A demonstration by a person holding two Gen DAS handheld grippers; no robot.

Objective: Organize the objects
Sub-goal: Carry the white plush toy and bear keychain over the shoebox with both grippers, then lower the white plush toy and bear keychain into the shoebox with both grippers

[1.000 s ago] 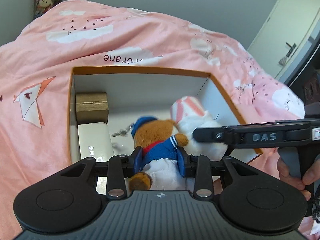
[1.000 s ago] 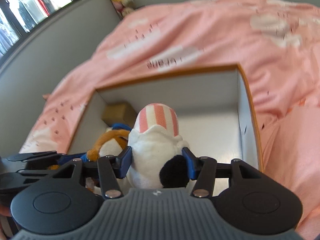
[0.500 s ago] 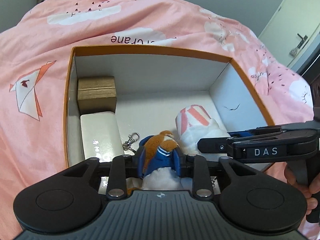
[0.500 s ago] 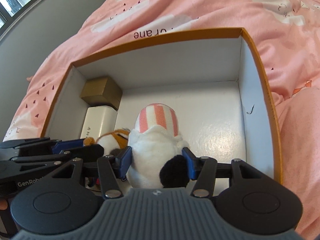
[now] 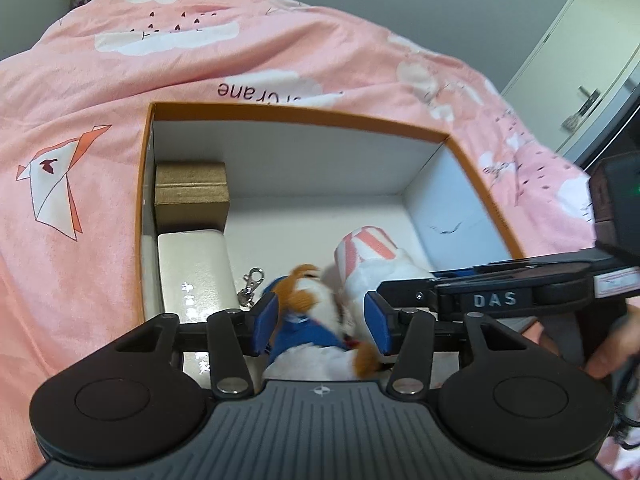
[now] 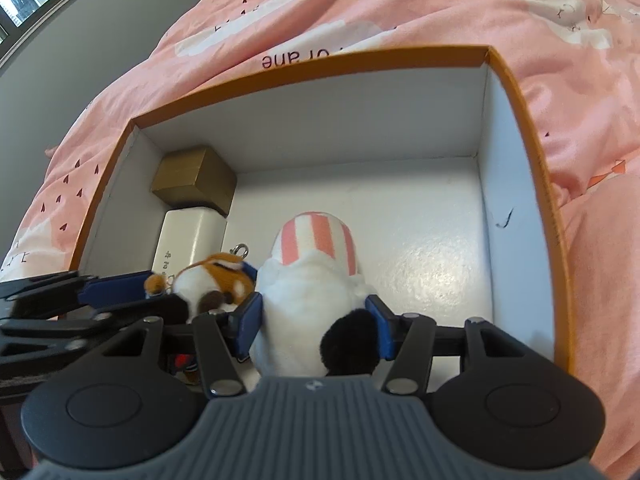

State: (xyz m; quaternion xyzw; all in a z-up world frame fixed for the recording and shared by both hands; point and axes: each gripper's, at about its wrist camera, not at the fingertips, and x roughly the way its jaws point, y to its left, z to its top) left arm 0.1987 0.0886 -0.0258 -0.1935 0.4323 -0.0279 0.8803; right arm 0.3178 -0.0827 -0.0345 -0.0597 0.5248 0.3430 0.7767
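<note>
An orange-rimmed white box (image 5: 288,117) (image 6: 516,92) lies on a pink duvet. My left gripper (image 5: 322,322) has opened; the brown bear plush in a blue sailor top (image 5: 308,320) lies loose between its blue pads on the box floor, head tipped forward. It also shows in the right wrist view (image 6: 216,280). My right gripper (image 6: 316,328) is shut on the white plush with a pink-striped cap (image 6: 312,276), low inside the box, right beside the bear. The white plush also shows in the left wrist view (image 5: 372,252).
A gold cardboard box (image 5: 191,194) (image 6: 194,182) and a cream rectangular case (image 5: 192,268) (image 6: 188,236) sit along the box's left wall. A metal keyring clasp (image 5: 251,282) lies by the case. The pink duvet (image 5: 80,120) surrounds the box. A door (image 5: 576,60) stands far right.
Both grippers lowered the plushes into the box. My left gripper's jaws have spread and the bear has slumped forward. The right gripper keeps its hold on the white plush.
</note>
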